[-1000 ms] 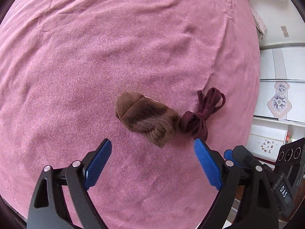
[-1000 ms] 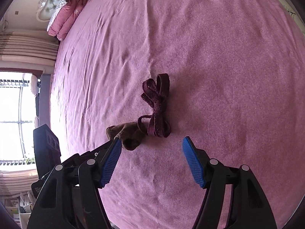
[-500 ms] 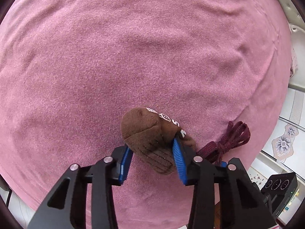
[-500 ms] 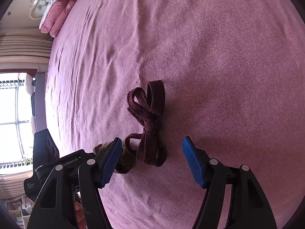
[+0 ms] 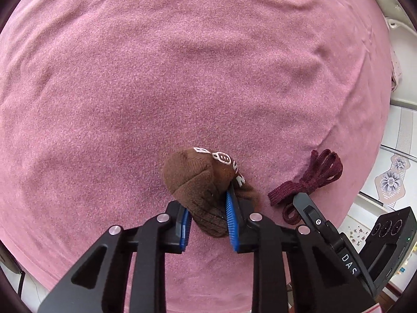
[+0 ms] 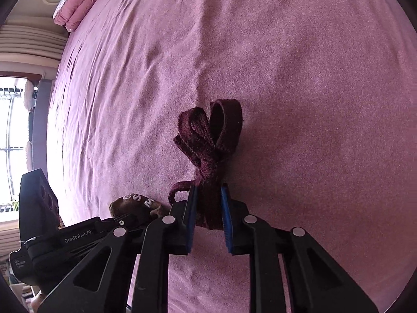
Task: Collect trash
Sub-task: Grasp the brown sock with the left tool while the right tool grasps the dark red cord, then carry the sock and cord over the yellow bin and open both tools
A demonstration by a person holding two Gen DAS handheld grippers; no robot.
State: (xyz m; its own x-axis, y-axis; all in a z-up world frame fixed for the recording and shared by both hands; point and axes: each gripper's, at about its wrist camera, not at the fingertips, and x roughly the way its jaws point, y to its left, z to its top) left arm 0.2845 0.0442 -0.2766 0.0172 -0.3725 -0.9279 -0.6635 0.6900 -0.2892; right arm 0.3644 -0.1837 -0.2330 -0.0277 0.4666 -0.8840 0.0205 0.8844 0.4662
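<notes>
A pink bedspread covers the bed, with pink pillows at its far end; on it lie a brown sock and, just beside it, a knotted maroon lace, possibly a shoelace. The left claw is closing, blue pads squeezing the sock; the right claw is clamped tight on the lace's lower end.
</notes>
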